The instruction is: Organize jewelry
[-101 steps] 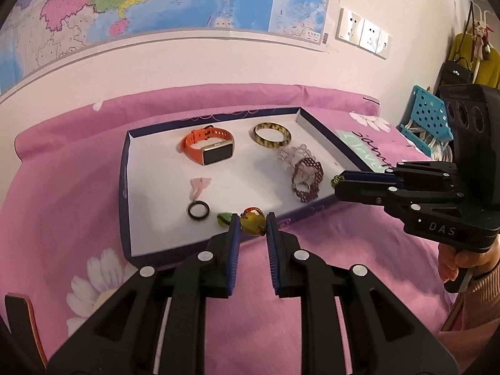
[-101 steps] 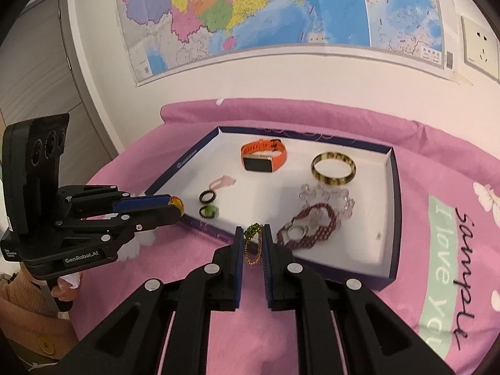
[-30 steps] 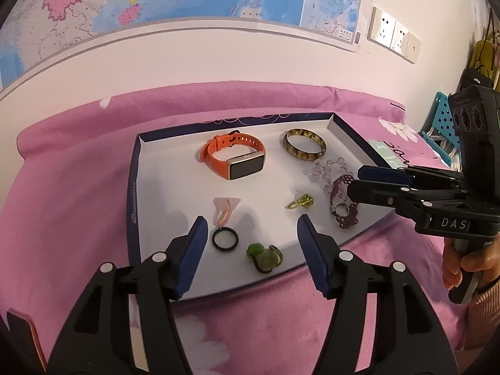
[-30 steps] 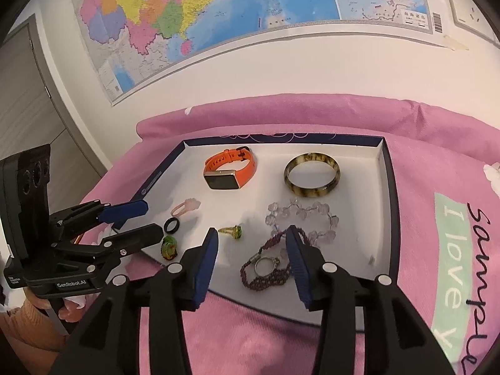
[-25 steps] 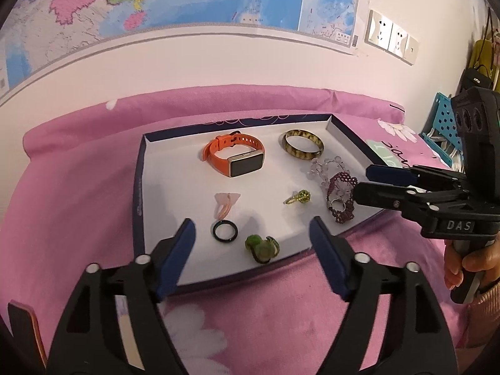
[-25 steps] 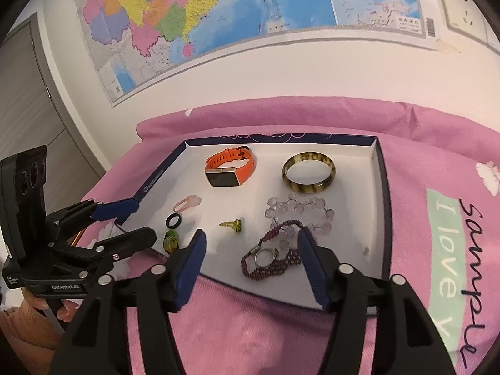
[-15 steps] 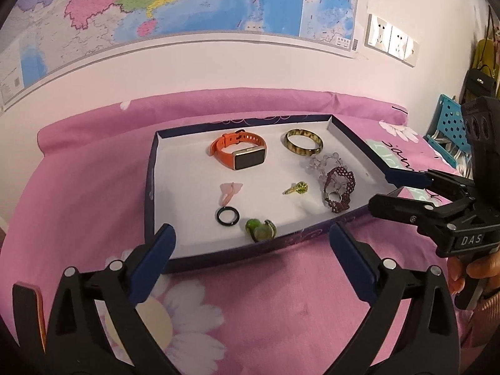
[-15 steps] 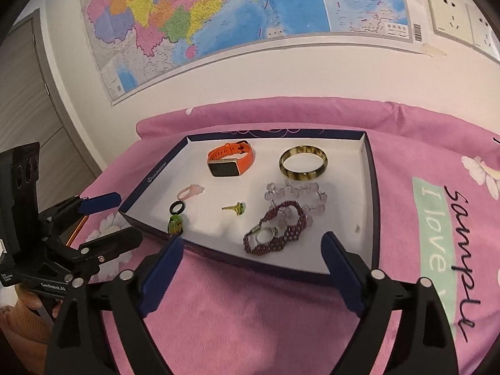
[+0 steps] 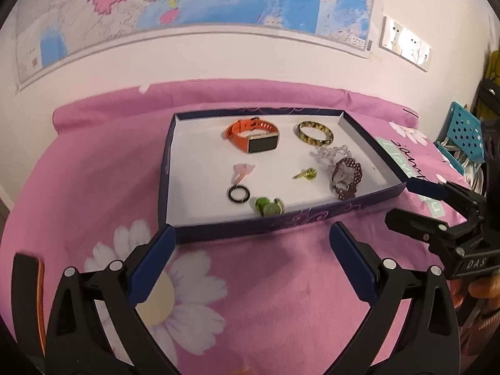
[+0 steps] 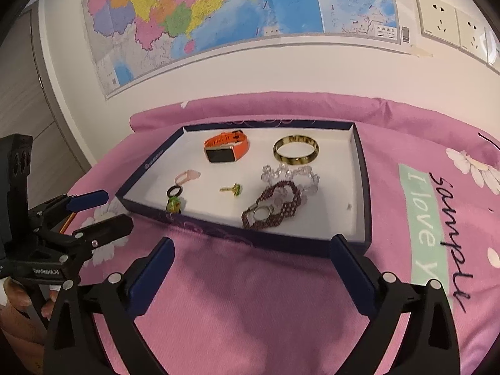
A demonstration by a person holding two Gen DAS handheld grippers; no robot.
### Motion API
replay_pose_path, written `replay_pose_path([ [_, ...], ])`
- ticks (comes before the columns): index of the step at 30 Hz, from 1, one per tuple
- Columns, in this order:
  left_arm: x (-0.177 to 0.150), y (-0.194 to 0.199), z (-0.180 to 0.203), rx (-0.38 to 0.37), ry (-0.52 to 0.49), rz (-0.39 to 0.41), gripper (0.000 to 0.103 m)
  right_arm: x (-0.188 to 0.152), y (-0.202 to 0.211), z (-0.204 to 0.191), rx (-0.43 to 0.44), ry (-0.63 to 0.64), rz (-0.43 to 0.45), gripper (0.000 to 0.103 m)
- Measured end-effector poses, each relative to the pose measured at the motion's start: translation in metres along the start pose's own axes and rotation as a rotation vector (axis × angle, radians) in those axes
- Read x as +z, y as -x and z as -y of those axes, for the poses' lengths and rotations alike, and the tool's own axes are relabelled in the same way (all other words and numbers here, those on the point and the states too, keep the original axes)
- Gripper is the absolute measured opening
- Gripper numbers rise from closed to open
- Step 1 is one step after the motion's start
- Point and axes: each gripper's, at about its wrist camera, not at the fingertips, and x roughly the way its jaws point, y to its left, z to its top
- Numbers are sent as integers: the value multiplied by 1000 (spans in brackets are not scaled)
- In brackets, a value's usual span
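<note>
Bed cover [image 9: 93, 162]: pink, daisy print; carries all items below.

Left gripper [image 9: 250, 250]: jaws wide apart, nothing between them; hangs over bare cover just short of the tray's near wall. Seen from the right wrist view at far left [image 10: 100, 212], a hand [image 10: 18, 293] on its handle.

Tray [image 9: 170, 156]: shallow, dark blue walls, white floor; lies flat on the cover, nothing in front of its near wall but the two grippers.

Tray contents, left to right:
- Black ring [image 9: 239, 194], near-left area.
- Pink trinket [image 9: 243, 170], just behind the black ring.
- Orange watch [image 9: 253, 139], far row.
- Green ornament [image 9: 268, 207], against the near wall, beside the black ring.
- Small gold and green piece [image 9: 306, 174], centre, apart from the rest.
- Tortoiseshell bangle [image 9: 314, 132], far row, right of the watch.
- Clear bead bracelet [image 9: 328, 153], touching the next item.
- Maroon bead bracelet [image 9: 345, 178], near-right area.

Right gripper [image 10: 250, 250]: jaws opening, nothing between them; over the cover before the tray's near wall. Also at right in the left wrist view [image 9: 415, 203].

Surroundings: wall map [image 10: 234, 15] above the bed; sockets [image 10: 453, 28] at right; blue perforated basket [image 9: 465, 134] past the bed's right side.
</note>
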Motion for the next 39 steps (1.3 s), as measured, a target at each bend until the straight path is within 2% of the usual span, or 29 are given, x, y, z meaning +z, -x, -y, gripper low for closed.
replay_pose_path([
  [11, -18, 3, -10, 27, 45, -34, 97, -17, 6, -9, -4, -15, -14, 96],
  [39, -27, 5, 2, 17, 24, -60, 97, -27, 9, -14, -6, -21, -18, 96],
])
